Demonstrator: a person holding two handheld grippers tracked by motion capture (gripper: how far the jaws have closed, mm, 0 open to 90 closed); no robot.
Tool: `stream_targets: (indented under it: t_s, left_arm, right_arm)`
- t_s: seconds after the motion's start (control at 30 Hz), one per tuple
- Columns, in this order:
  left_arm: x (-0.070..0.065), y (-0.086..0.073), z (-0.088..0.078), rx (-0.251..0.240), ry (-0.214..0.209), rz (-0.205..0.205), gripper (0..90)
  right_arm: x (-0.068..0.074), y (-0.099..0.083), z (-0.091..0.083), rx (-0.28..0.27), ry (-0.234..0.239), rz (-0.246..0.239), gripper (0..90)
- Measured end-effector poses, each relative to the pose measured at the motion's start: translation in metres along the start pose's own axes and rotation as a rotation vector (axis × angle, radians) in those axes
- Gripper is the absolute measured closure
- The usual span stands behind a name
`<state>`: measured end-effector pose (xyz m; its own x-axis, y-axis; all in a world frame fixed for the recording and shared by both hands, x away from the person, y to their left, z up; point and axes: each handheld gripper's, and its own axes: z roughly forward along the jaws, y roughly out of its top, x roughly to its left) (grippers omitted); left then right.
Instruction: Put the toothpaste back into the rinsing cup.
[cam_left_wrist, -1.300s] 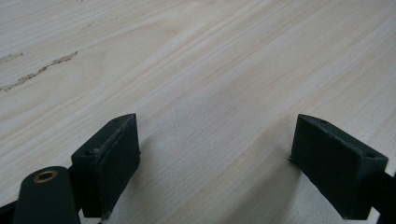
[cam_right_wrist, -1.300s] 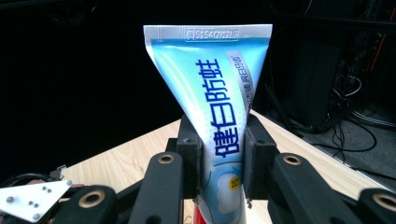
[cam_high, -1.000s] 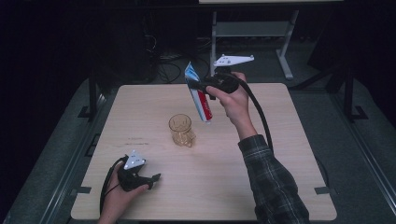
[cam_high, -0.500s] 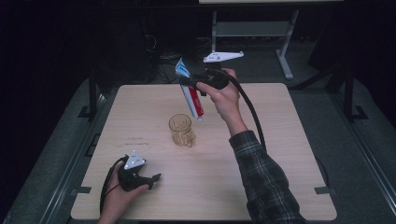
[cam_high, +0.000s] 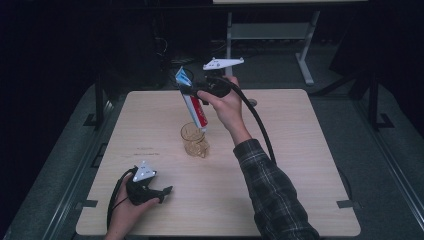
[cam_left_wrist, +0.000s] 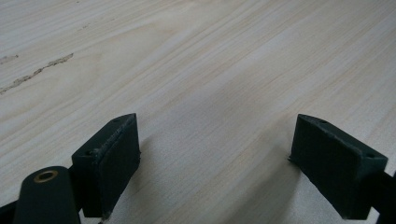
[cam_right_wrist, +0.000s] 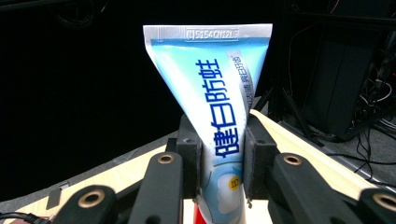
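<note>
My right gripper (cam_high: 192, 91) is shut on a blue, white and red toothpaste tube (cam_high: 192, 102), held in the air above the table's far middle. The tube hangs tilted, crimped end up, cap end down just over the rim of a clear glass cup (cam_high: 194, 140) standing mid-table. In the right gripper view the tube (cam_right_wrist: 215, 112) is pinched between my jaws, its flat end pointing up. My left gripper (cam_high: 162, 194) rests on the table near the front left corner, open; its fingers (cam_left_wrist: 109, 161) stand wide apart with bare wood between them.
The light wooden table (cam_high: 300, 150) has free surface right of the cup and along the front. A metal stand (cam_high: 270, 35) and cables sit on the dark floor behind the table. The right gripper's cable (cam_high: 257, 125) trails along the forearm.
My right gripper has carried the tube leftward and lower, bringing its cap end down to the cup's rim. The left gripper has stayed still.
</note>
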<state>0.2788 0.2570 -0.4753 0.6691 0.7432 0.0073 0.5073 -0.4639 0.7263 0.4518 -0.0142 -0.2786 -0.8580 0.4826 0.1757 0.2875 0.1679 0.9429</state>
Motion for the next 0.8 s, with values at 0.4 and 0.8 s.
stream_targets:
  t_s: [0.4, 0.8]
  left_arm:
    - [0.000, 0.000, 0.000, 0.001, -0.002, 0.002, 14.5]
    - [0.000, 0.000, 0.000, -0.001, -0.001, 0.000, 14.4]
  right_arm:
    - [-0.001, -0.010, 0.022, 0.026, 0.011, 0.001, 72.0]
    - [-0.004, -0.020, 0.034, 0.047, 0.011, 0.005, 72.0]
